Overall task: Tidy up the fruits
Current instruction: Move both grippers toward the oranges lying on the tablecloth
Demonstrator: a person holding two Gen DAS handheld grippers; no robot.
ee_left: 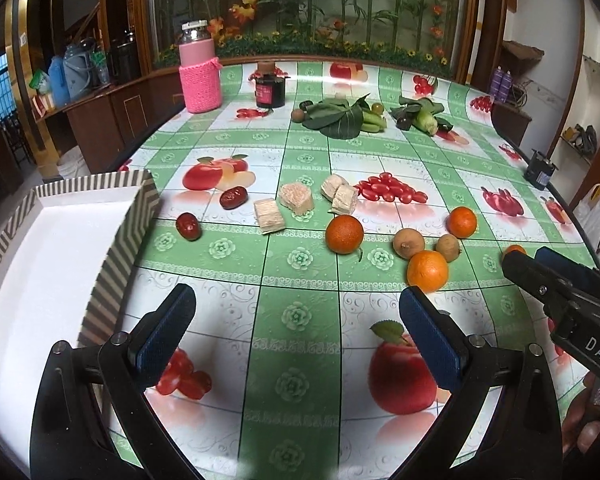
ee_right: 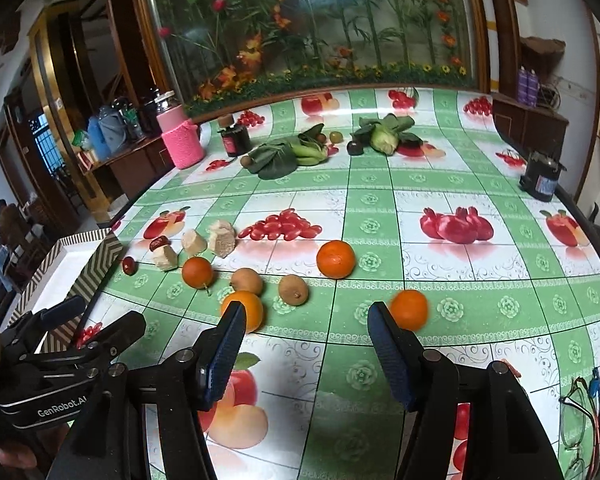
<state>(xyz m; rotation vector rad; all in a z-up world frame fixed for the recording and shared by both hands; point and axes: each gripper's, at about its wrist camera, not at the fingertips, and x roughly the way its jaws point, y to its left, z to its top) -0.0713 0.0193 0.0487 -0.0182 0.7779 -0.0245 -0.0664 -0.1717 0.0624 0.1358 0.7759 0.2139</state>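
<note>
Several oranges lie loose on the fruit-print tablecloth: one at the centre [ee_left: 344, 234], one nearest my left gripper's right finger [ee_left: 427, 271], one further right [ee_left: 462, 222]. Two brown longans [ee_left: 409, 243] sit among them, and two red dates [ee_left: 188, 226] lie near the box. The striped box [ee_left: 112, 280] with a white inside stands at the left edge. My left gripper [ee_left: 298, 308] hangs open over bare cloth. My right gripper [ee_right: 306, 312] is open too, empty, with one orange [ee_right: 410, 309] just beyond its right finger and another [ee_right: 246, 308] behind its left finger.
Beige food blocks [ee_left: 296, 198] lie behind the oranges. Further back are leafy greens [ee_left: 336, 118], a pink bottle [ee_left: 200, 74] and a dark jar [ee_left: 270, 88]. A black item [ee_right: 542, 176] sits by the right table edge, and eyeglasses [ee_right: 576, 420] lie at the near right.
</note>
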